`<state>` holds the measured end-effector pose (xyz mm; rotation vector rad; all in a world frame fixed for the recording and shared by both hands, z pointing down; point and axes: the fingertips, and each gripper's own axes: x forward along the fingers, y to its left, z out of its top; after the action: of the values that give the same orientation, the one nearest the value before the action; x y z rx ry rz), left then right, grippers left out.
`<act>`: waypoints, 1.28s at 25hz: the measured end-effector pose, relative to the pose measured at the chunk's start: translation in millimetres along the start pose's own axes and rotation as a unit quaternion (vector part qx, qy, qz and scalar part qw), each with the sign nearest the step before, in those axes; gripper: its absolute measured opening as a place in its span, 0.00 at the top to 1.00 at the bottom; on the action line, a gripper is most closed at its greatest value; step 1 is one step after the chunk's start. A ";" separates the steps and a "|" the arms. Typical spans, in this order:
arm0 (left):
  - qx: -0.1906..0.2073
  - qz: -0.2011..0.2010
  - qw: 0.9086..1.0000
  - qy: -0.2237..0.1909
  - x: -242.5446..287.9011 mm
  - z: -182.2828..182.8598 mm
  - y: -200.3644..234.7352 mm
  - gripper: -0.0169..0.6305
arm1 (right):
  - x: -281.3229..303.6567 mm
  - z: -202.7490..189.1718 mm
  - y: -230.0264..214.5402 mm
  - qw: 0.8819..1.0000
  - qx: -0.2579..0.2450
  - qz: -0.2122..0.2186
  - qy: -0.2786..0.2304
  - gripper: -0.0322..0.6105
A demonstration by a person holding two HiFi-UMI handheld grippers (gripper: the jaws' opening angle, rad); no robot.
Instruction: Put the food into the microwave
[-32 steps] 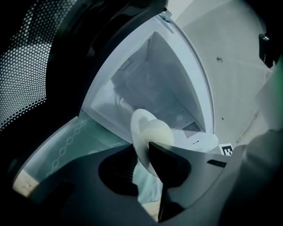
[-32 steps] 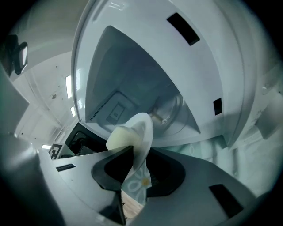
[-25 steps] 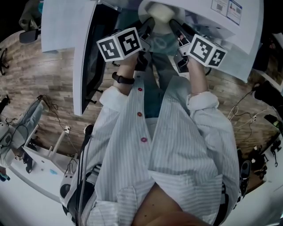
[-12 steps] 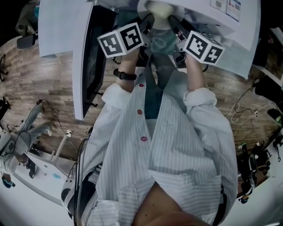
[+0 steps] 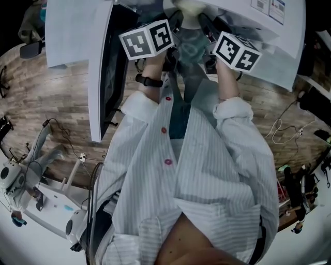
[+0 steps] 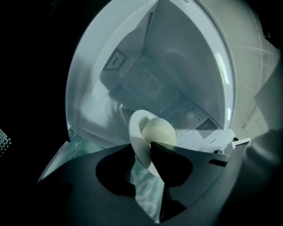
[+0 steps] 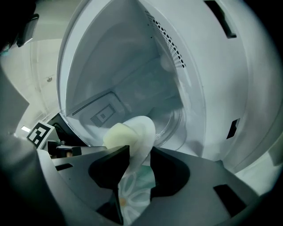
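A white plate (image 6: 138, 132) with a pale round bun (image 6: 159, 131) sits between both grippers at the mouth of the open microwave (image 6: 146, 75). My left gripper (image 6: 141, 152) has the plate's rim between its jaws, which are opening; the pads still seem to touch it. The jaws of my right gripper (image 7: 139, 152) are also opening and stand wider round the opposite rim of the plate (image 7: 141, 132), beside the bun (image 7: 117, 134). In the head view the plate (image 5: 187, 6) is at the top edge, with left gripper (image 5: 173, 26) and right gripper (image 5: 204, 26) either side.
The microwave door (image 5: 101, 77) hangs open at the left. A glass turntable (image 7: 172, 123) lies on the cavity floor. A teal patterned cloth (image 5: 189, 49) lies under the grippers. The person's striped shirt (image 5: 207, 171) fills the lower head view; cables and equipment lie on the wooden floor (image 5: 46, 103).
Both grippers and the plate have edged a little farther toward the microwave, so less of the plate shows at the top of the head view.
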<state>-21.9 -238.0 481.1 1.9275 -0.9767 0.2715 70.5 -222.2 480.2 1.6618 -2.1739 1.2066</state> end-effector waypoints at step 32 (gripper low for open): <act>0.209 0.052 0.976 0.010 29.7 34.0 3.3 0.72 | 16.5 26.2 -16.3 0.973 -0.176 -0.141 -0.043 0.72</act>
<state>-11.4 -282.0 480.8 2.2476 -1.0728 0.5952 87.2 -252.9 480.1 1.8082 -1.9633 0.6428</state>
